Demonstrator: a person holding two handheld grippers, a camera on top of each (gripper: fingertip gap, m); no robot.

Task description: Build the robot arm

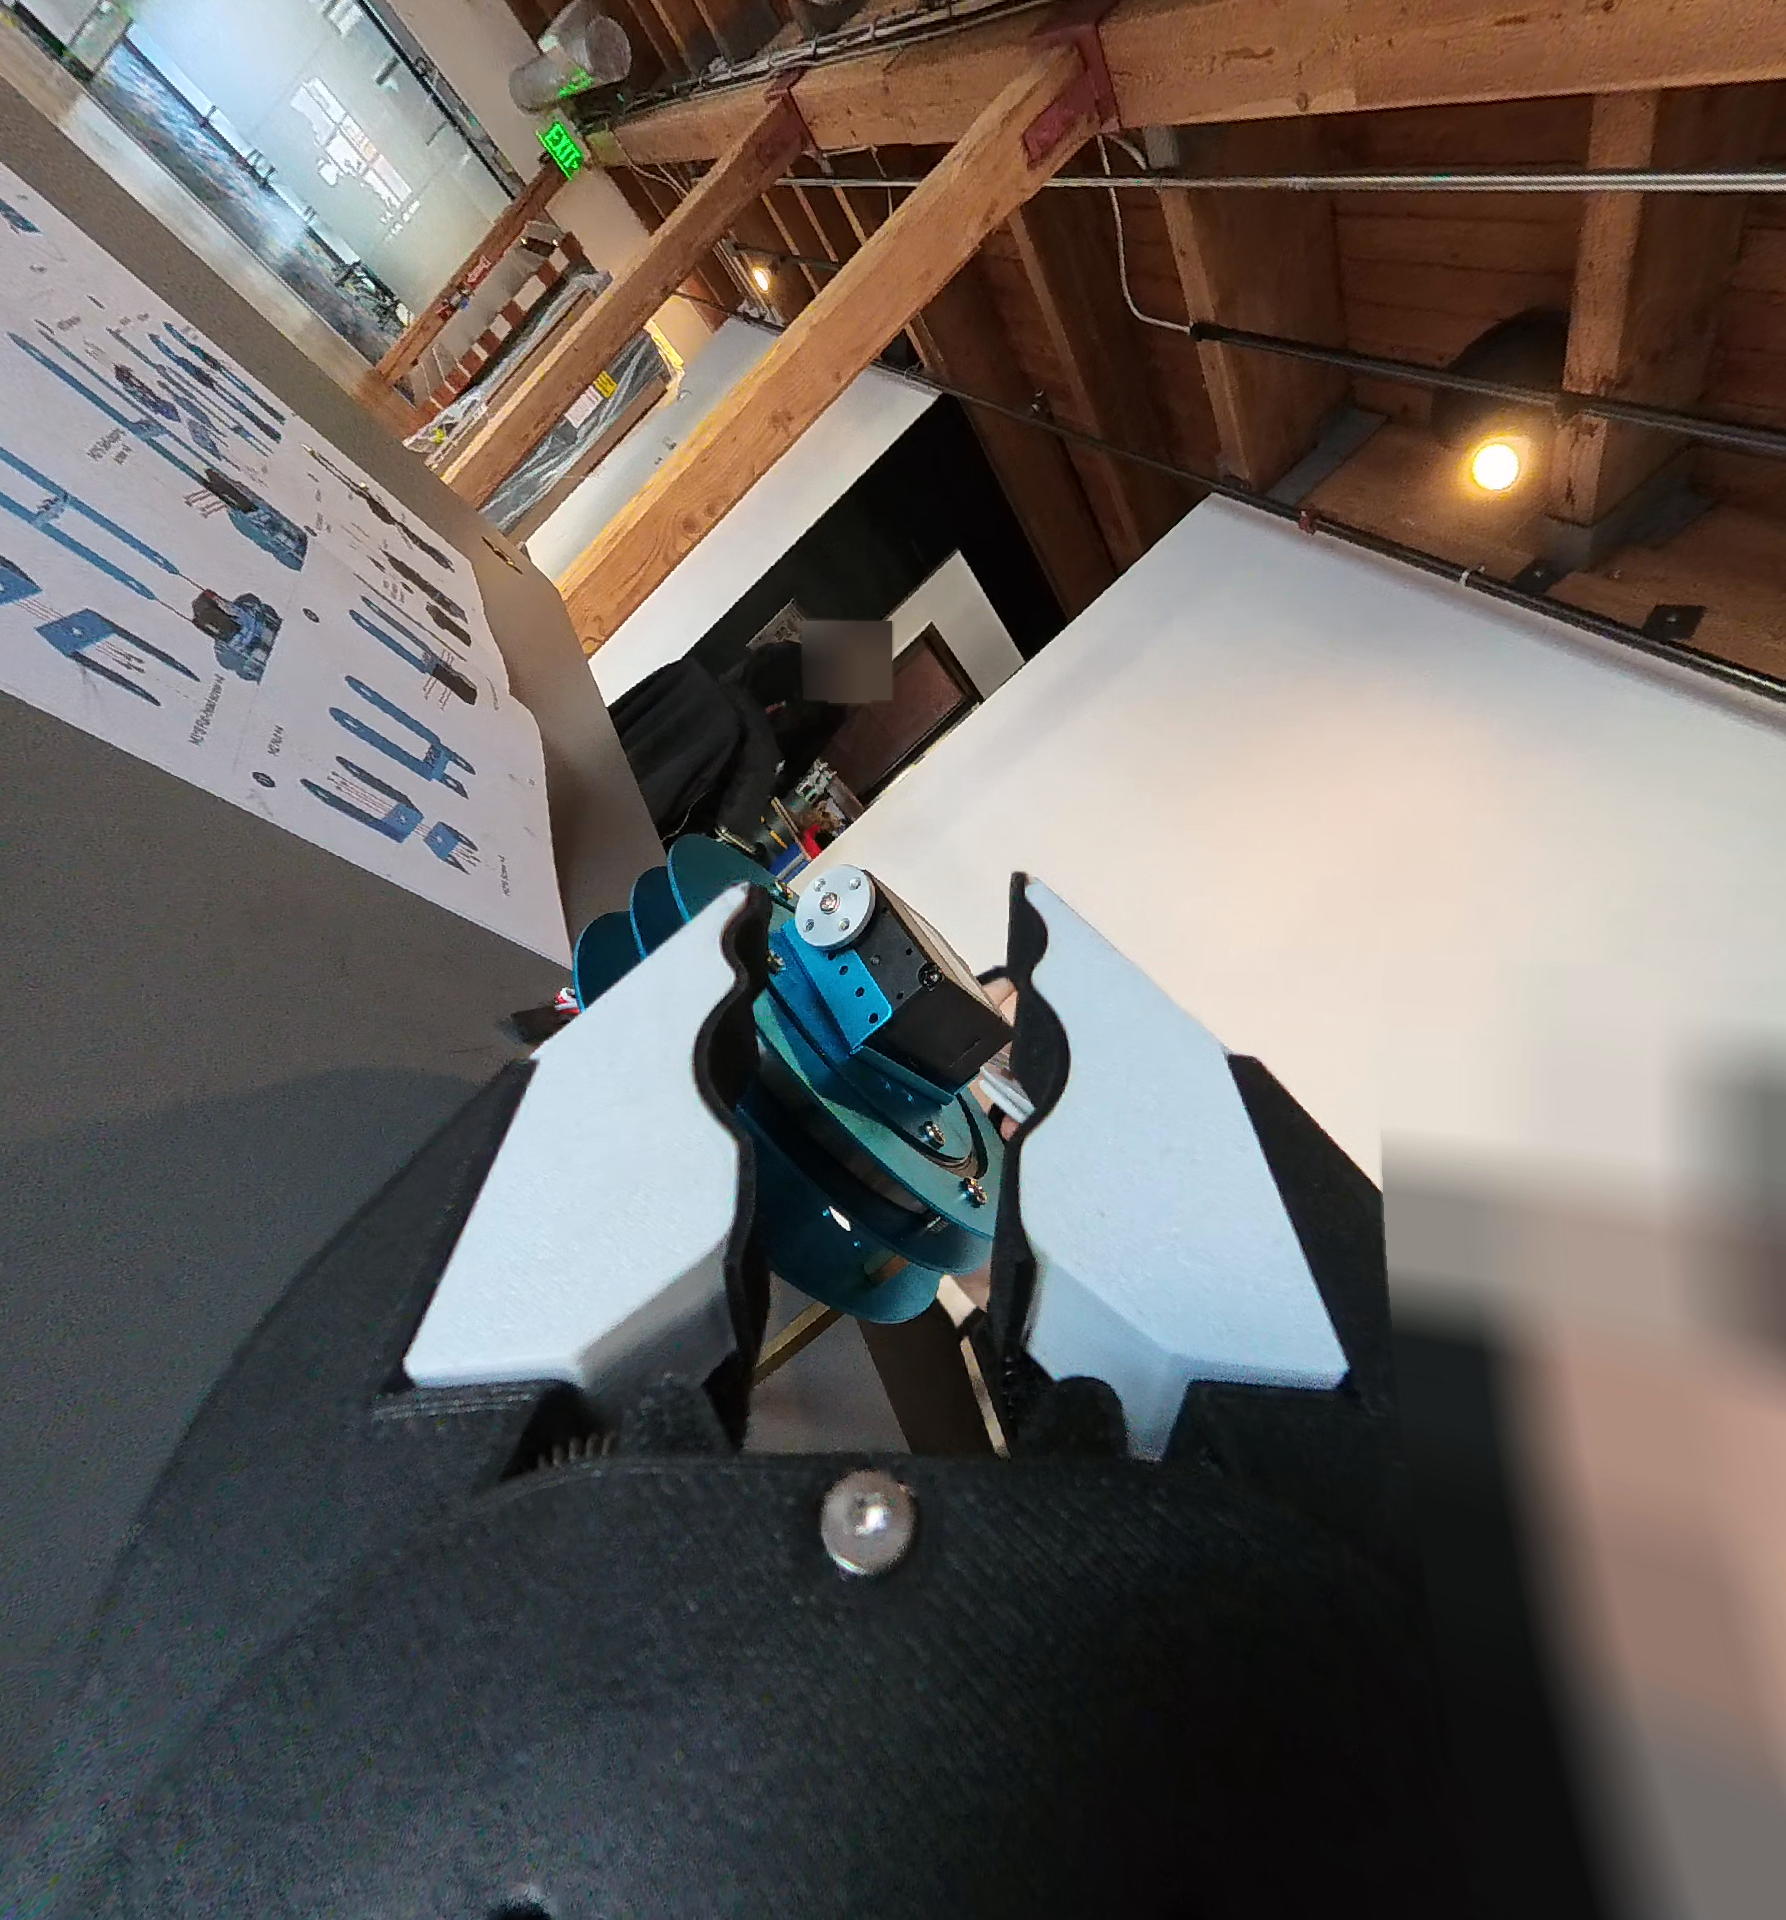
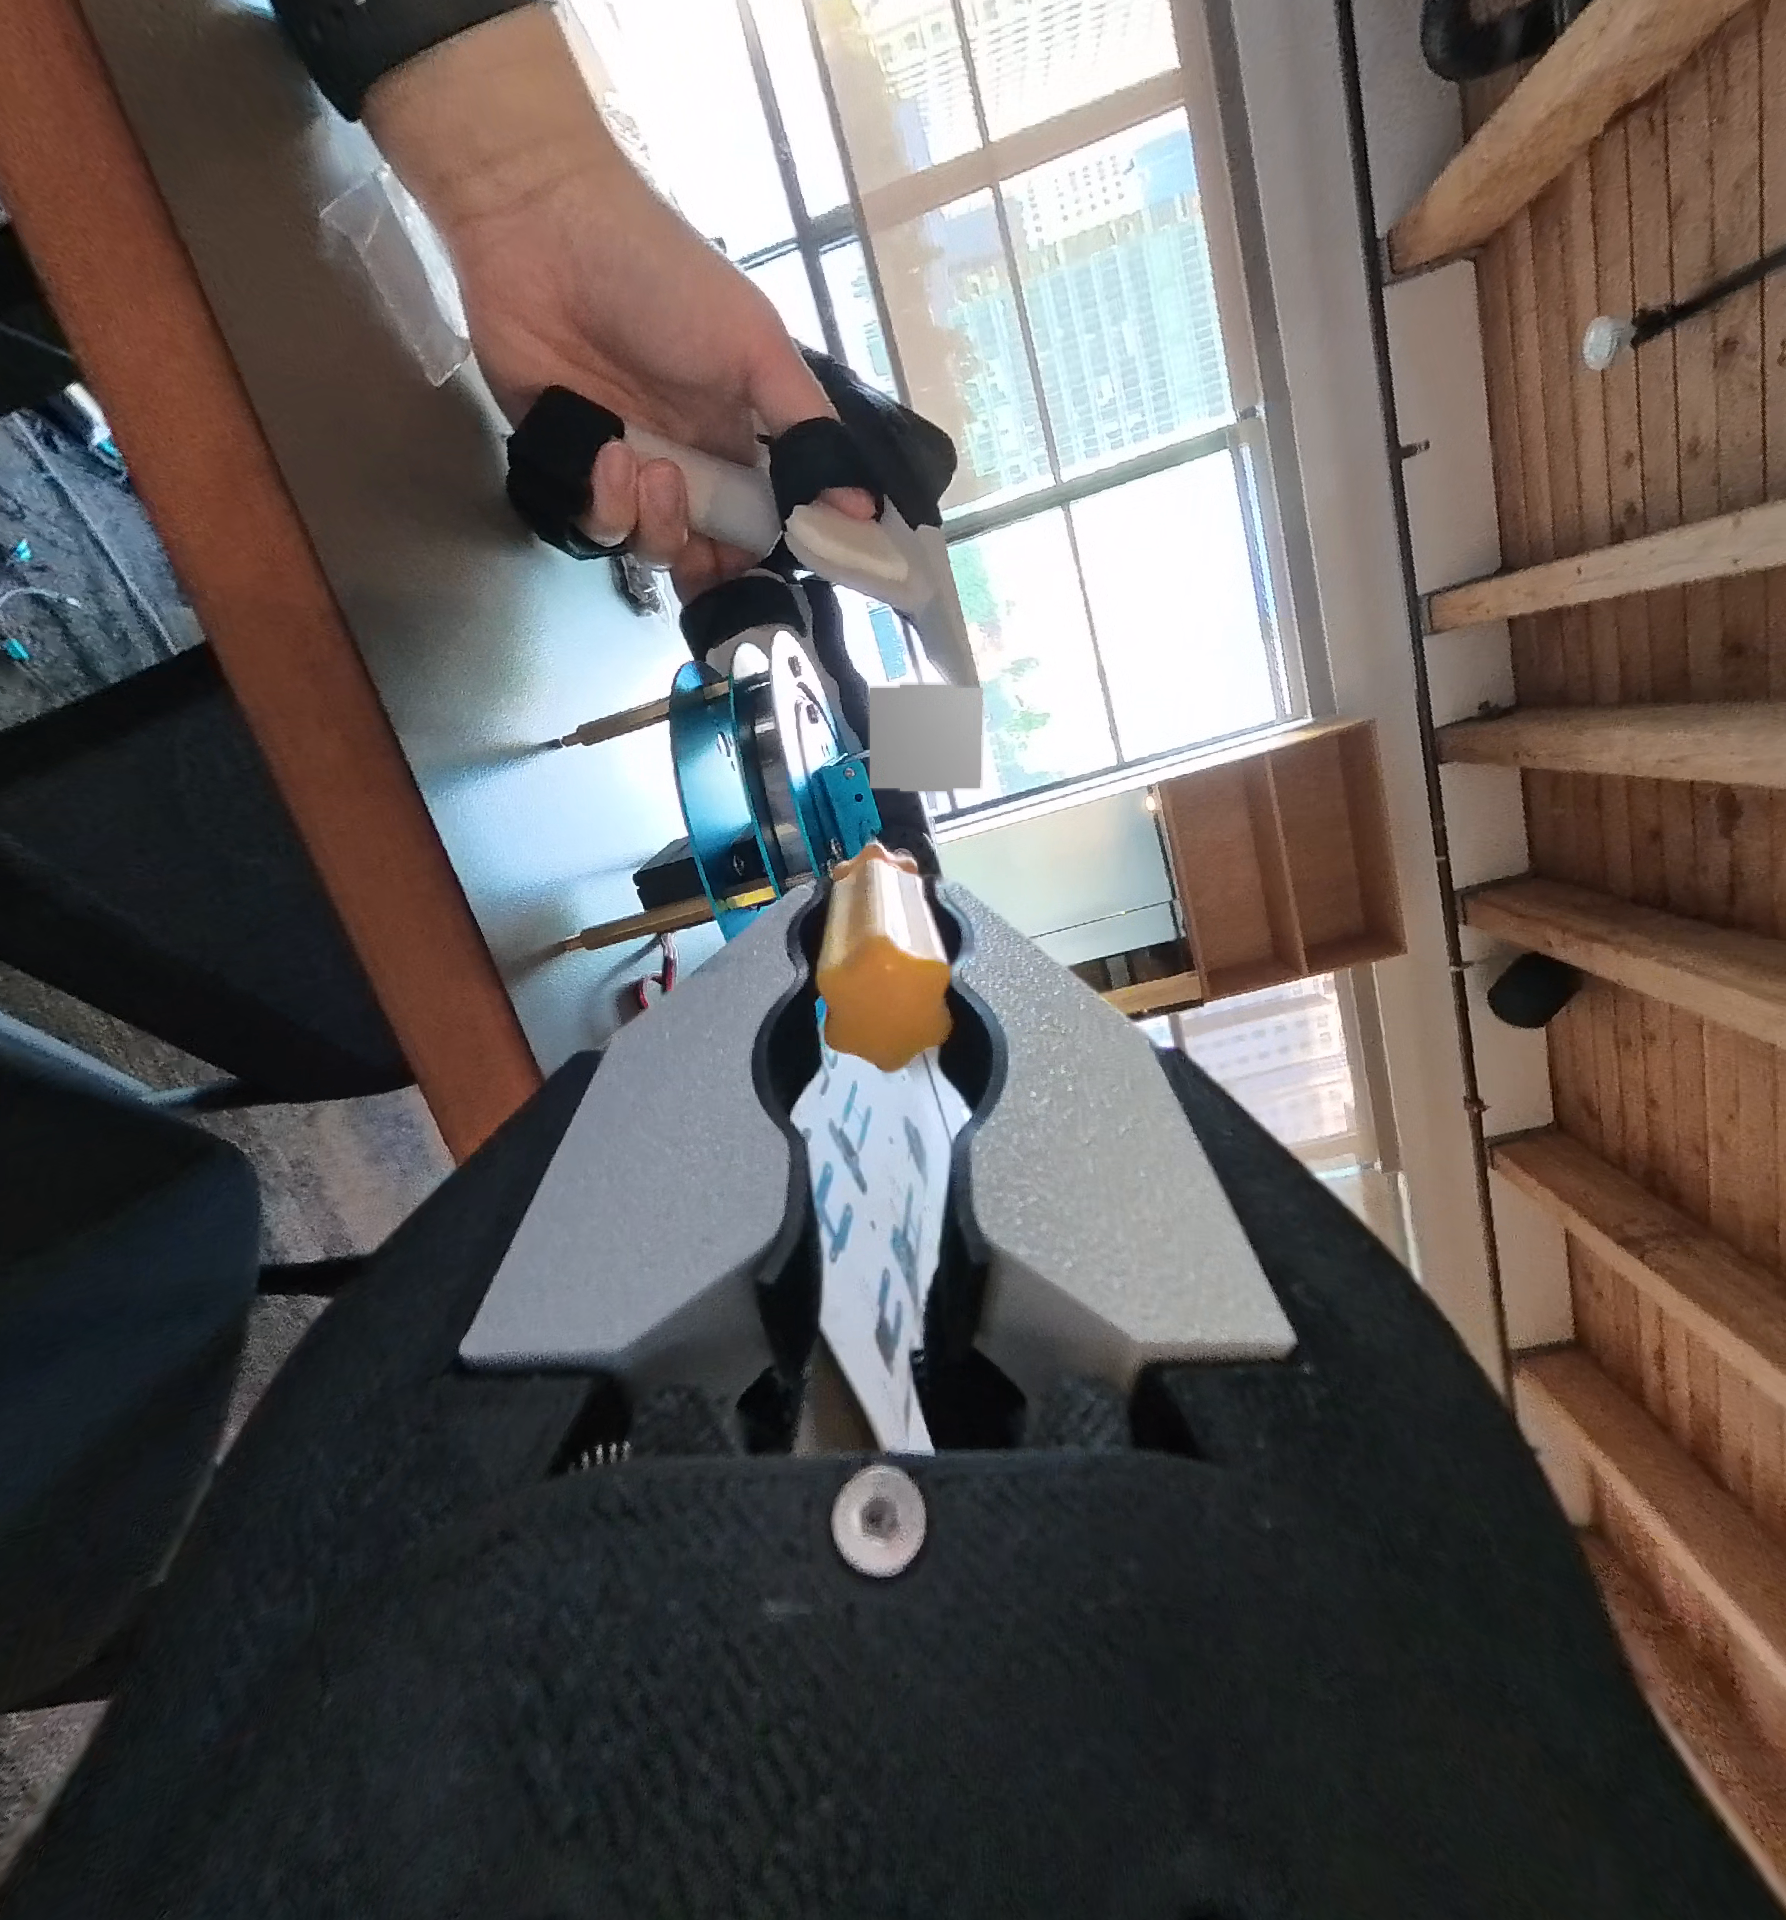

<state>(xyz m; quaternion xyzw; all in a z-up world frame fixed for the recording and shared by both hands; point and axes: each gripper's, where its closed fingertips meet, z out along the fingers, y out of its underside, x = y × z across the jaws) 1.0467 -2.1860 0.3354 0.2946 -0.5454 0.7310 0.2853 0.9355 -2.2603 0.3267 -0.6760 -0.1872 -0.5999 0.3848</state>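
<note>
We find the left gripper (image 1: 873, 1049) closed partway around the blue metal assembly (image 1: 868, 1122), the right gripper (image 2: 884, 971) clamping an orange-handled screwdriver (image 2: 884, 987) whose tip meets it, so we advise keeping it square.

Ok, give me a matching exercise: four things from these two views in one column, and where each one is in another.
1. blue metal disc assembly with black servo
2. amber fluted screwdriver handle
3. printed sheet with blue diagrams
4. round lit ceiling lamp

A. on the grey table
B. between the left tongs
C. among wooden beams
D. between the right tongs

Pairs: 1-B, 2-D, 3-A, 4-C
</note>
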